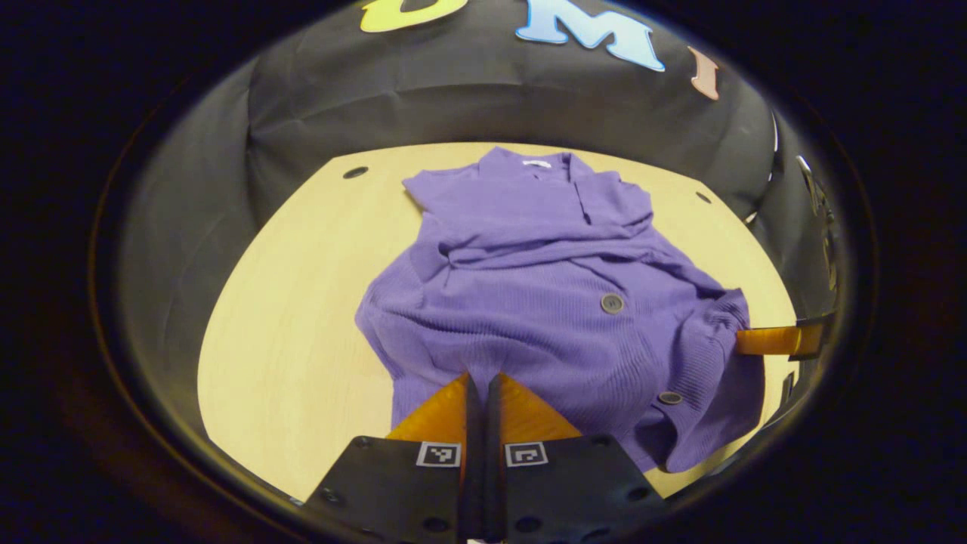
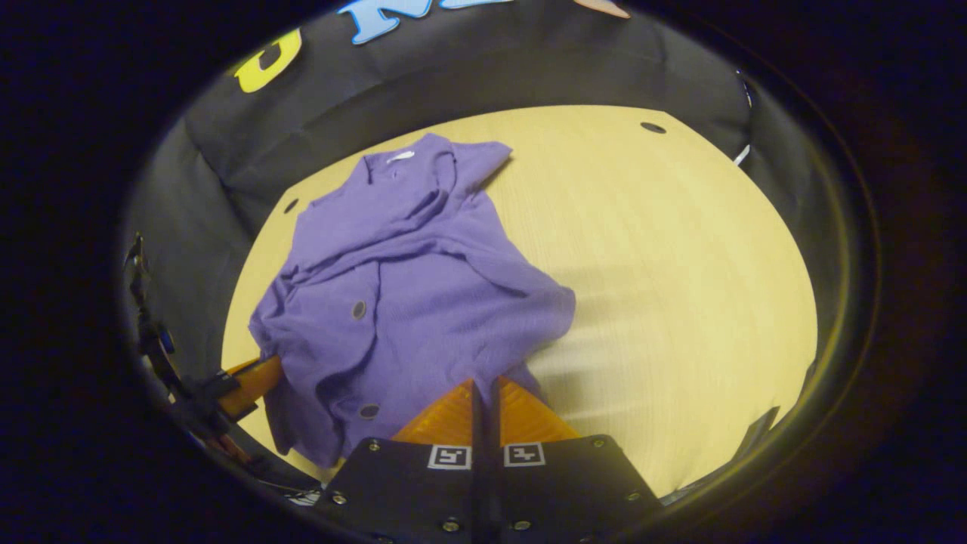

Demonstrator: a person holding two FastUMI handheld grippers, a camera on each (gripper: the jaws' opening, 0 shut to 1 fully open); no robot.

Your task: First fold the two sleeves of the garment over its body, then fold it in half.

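- We have the left gripper (image 1: 481,381) and the right gripper (image 2: 483,387) each pinching the near hem of the purple ribbed knit cardigan (image 1: 529,295).
- Sleeves lie folded in; we judge the half-fold is next.

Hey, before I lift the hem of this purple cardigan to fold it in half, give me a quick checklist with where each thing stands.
1. Sleeves folded across the purple knit cardigan: ok.
2. Left gripper shut on the hem: ok.
3. Right gripper shut on the hem: ok.
4. Fabric flat: not ok, bunched at the waist.
5. Collar lying flat at the far end: ok.
6. Light wooden table has room: ok.
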